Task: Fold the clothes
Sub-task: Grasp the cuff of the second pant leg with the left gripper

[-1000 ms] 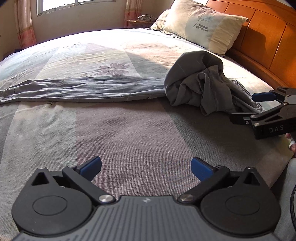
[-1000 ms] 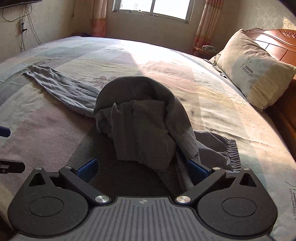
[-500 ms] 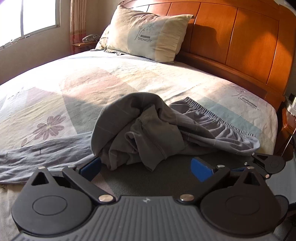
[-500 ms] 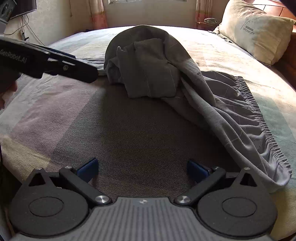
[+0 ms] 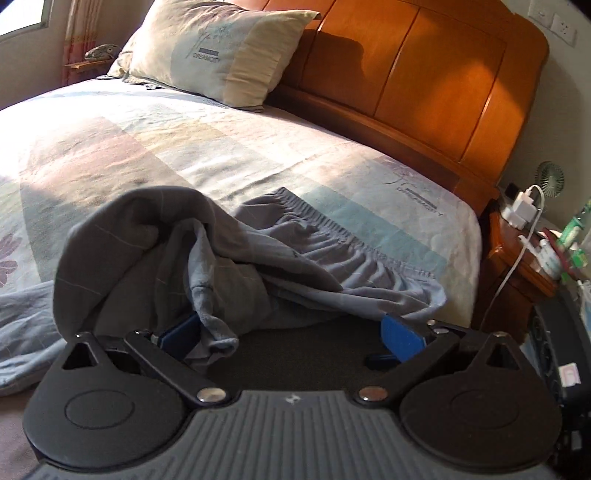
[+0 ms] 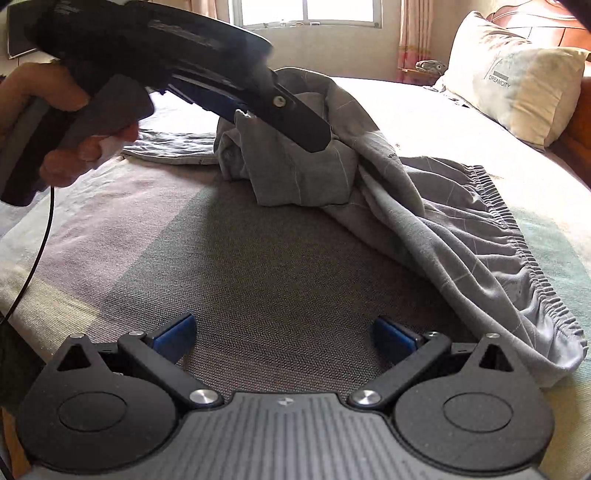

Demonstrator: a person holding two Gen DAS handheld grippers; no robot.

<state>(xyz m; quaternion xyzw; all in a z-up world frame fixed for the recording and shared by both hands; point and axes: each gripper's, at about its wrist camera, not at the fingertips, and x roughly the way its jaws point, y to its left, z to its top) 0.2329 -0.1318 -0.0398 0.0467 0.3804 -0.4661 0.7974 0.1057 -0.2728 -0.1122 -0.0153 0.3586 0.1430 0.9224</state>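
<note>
Grey trousers point(image 5: 155, 251) lie on the bed in a bunched heap, with the elastic waistband point(image 5: 343, 236) spread out to the right. My left gripper point(image 5: 291, 334) is open and pushed up against the heap. A cloth hem hangs between its fingers, next to the left pad point(image 5: 181, 332). In the right wrist view the left gripper point(image 6: 273, 118), held by a hand point(image 6: 62, 122), reaches over the trousers point(image 6: 295, 177) from the left. My right gripper point(image 6: 284, 336) is open over bare bedspread, with the waistband point(image 6: 517, 240) just to its right.
One trouser leg point(image 6: 166, 147) stretches away flat to the left. A pillow point(image 5: 218, 51) leans on the wooden headboard point(image 5: 406, 74). A nightstand point(image 5: 524, 258) with chargers and cables stands past the bed's right edge. A window point(image 6: 306, 11) is on the far wall.
My left gripper has moved closer into the heap, and cloth now sits between its fingers. In the right wrist view the left gripper has swung in over the trousers.
</note>
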